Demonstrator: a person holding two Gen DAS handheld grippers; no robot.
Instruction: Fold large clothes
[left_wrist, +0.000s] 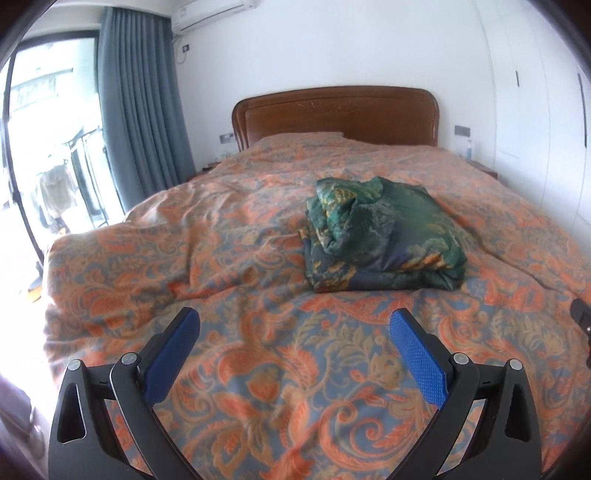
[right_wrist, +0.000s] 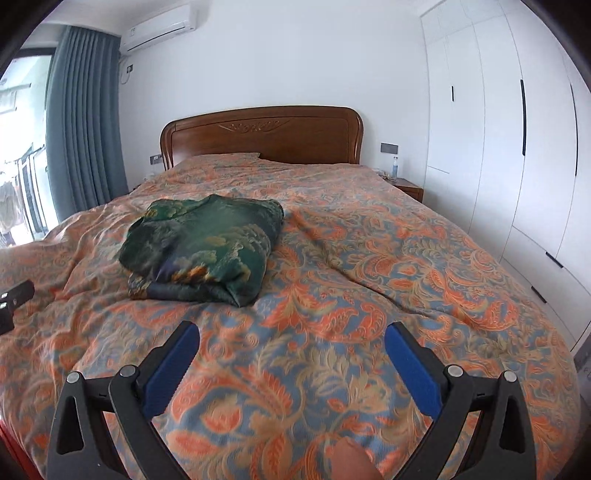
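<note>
Left wrist view: curtain (left_wrist: 140, 107) at left, then the left claw (left_wrist: 295, 325) spread wide over the bed (left_wrist: 221, 369), holding nothing; the folded green garment (left_wrist: 384, 236) lies mid-bed, ahead and apart from its 2 fingers (left_wrist: 417, 354). Right wrist view: garment (right_wrist: 203, 247) at left, right claw (right_wrist: 291, 336) likewise spread, wardrobe (right_wrist: 517, 147) at right.

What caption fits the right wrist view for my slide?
Open right gripper hovers over the patterned bedspread, folded green garment ahead-left.
</note>
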